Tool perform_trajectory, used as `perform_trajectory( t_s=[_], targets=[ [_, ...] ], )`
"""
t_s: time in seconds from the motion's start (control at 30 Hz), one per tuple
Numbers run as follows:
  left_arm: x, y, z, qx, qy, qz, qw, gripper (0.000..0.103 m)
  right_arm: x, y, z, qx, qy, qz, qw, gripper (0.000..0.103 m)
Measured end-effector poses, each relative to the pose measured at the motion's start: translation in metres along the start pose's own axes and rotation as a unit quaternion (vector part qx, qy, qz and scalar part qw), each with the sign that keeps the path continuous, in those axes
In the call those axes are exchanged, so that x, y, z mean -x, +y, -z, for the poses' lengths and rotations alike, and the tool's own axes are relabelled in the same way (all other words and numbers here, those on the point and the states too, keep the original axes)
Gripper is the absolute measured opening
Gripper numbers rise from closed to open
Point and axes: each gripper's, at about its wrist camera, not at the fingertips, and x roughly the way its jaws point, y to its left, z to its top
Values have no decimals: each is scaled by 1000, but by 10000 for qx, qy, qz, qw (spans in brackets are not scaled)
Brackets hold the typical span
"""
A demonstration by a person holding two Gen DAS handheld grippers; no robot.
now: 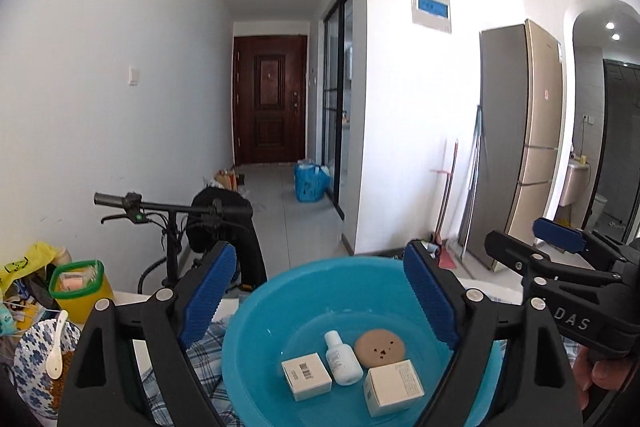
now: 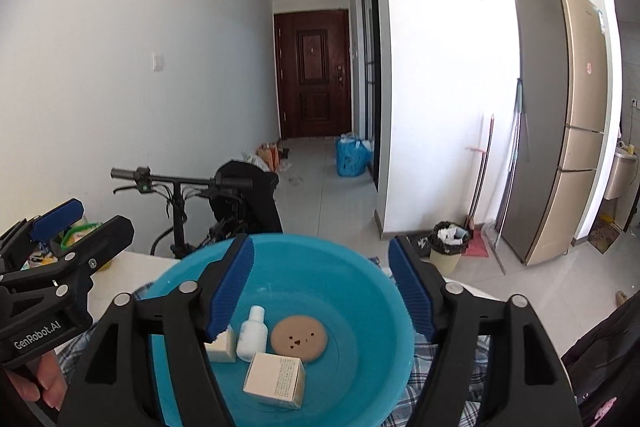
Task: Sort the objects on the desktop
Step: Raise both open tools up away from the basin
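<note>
Hovering with jaws apart and empty, left gripper (image 1: 320, 291) and right gripper (image 2: 322, 287) both look down on the round blue plastic basin (image 1: 256, 331) at lower centre, holding two white cardboard boxes, a small white bottle and a tan disc; neither hand sits clearly nearer.

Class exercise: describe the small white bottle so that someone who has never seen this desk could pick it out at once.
Find the big blue basin on the checked cloth. Inside it lies the small white bottle, between a barcode box and a round tan disc. It alone is white, rounded and capped.
</note>
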Motion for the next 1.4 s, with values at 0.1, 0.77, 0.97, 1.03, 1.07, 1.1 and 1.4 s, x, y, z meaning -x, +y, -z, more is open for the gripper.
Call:
perform_trajectory(
  t_s=[0.1,0.77,0.97,1.03,1.07,1.1,1.4],
  targets=[
    [17,3,-7,114,-243,-65,9996,88,20,1,-7,37,-321,54,9995,84],
    [150,1,-27,137,-1751,-75,9844,103,131,-5,-20,-309,-1806,9,9831,103],
    [180,-1,-26,101,-1884,189,9819,103,168,6,-17,-136,-2235,38,9746,103],
    [192,-2,-25,86,-2003,176,9795,103,181,11,-16,-83,-2379,17,9712,103],
    [196,-2,-25,70,-2046,151,9787,103,186,14,-15,-56,-2432,9,9700,103],
    [202,-3,-24,46,-2104,114,9775,103,190,16,-15,-27,-2470,4,9690,103],
    [237,-8,-18,-145,-2451,92,9693,103,207,26,-10,94,-2653,-17,9641,103]
  ],
)
